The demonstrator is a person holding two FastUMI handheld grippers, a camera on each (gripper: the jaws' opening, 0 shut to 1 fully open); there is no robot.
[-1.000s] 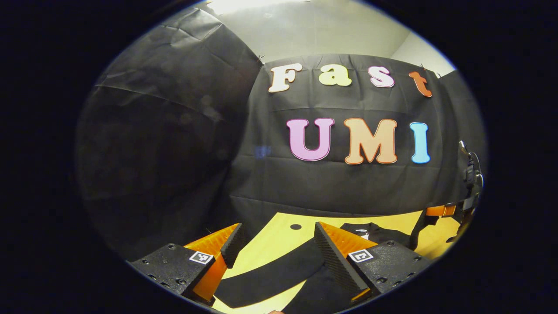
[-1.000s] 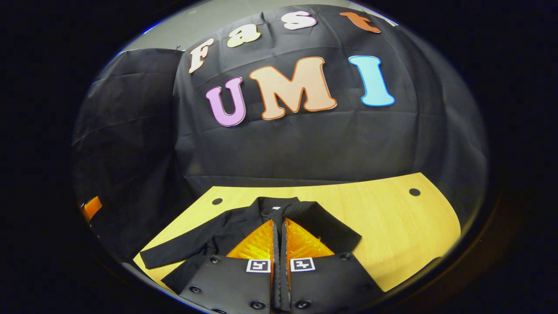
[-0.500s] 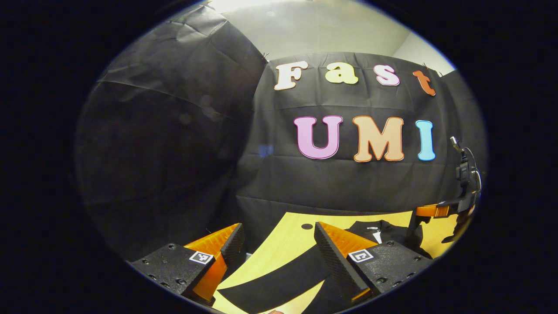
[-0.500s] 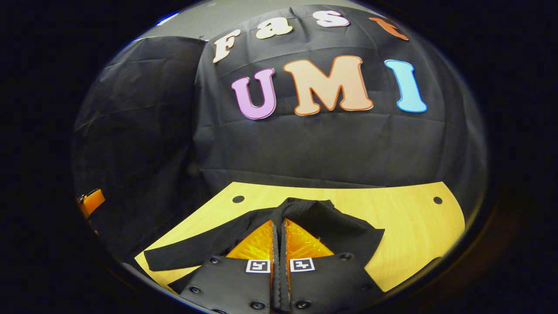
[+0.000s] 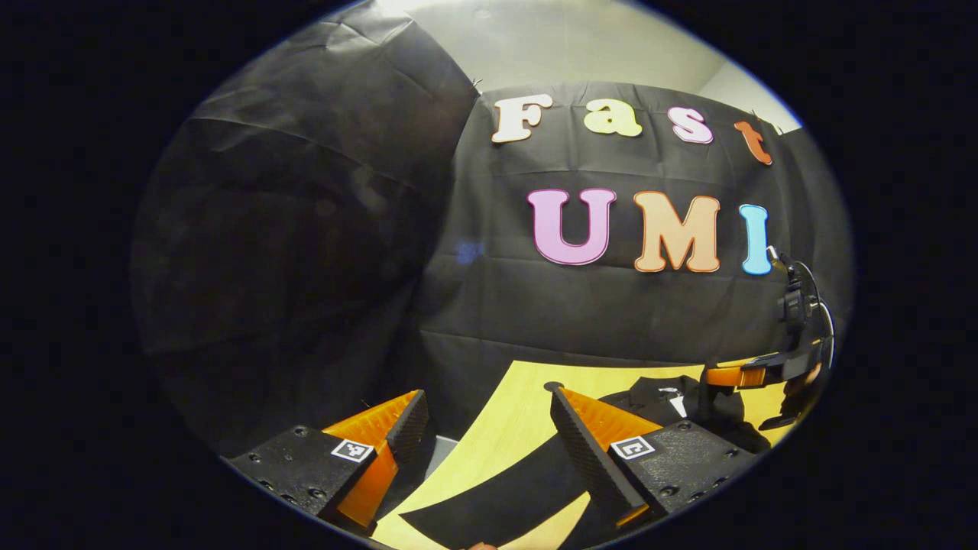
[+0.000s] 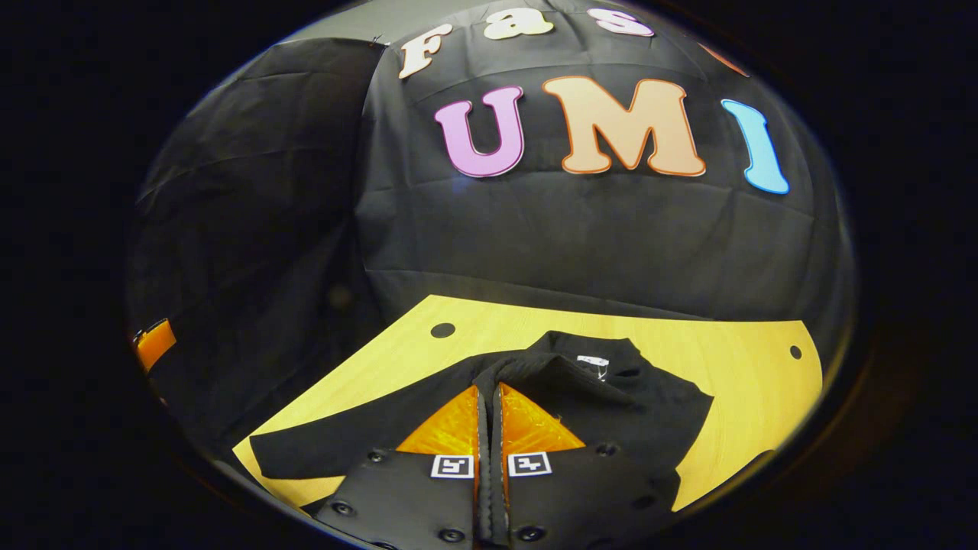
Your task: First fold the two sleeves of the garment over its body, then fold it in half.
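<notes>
- On the worktop (image 6: 749, 382) the black garment (image 6: 657, 416) lies flat, collar toward the booth wall, with bare wood to both sides of it.
- Its left sleeve (image 6: 336, 451) runs out long and straight from the body toward my left side; in the left gripper view that sleeve (image 5: 497, 496) passes just under and between my left tool's fingers.
- My right tool (image 6: 489, 393) is closed, both fingers pinching a fold of the right sleeve, which I hold raised over the chest just short of the collar.
- My left tool (image 5: 485, 416) stands wide and holds nothing.
- The left tool is the nearer one to the flat sleeve, so I judge that fold falls to it: grip near the cuff and carry it across the sleeve's length, onto the body.
</notes>
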